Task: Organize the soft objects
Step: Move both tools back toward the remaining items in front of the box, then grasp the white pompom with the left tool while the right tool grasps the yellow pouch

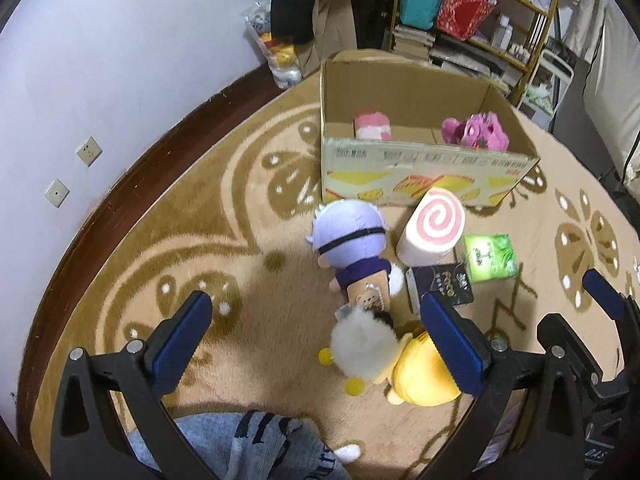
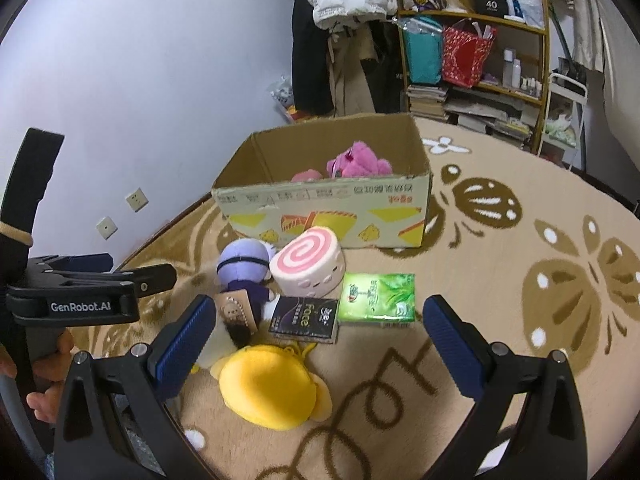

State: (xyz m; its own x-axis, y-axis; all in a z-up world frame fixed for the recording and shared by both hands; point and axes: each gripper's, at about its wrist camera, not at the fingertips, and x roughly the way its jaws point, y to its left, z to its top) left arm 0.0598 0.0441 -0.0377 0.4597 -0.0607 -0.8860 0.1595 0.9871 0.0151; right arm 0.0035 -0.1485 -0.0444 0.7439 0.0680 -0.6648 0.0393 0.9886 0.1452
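A cardboard box (image 1: 424,168) (image 2: 324,216) stands on the carpet with a pink plush (image 1: 478,134) (image 2: 358,162) and a pink-white soft toy (image 1: 373,126) inside. In front lie a purple-haired doll (image 1: 348,240) (image 2: 244,270), a pink swirl roll cushion (image 1: 432,226) (image 2: 308,266), a white fluffy toy (image 1: 362,344) and a yellow plush (image 1: 422,376) (image 2: 268,384). My left gripper (image 1: 320,332) is open above the white toy. My right gripper (image 2: 318,332) is open above the yellow plush.
A green tissue pack (image 1: 490,258) (image 2: 378,296) and a dark tissue pack (image 1: 442,286) (image 2: 304,318) lie by the toys. A shelf (image 2: 480,60) and hanging clothes (image 2: 348,20) stand behind the box. A wall (image 1: 100,60) runs on the left.
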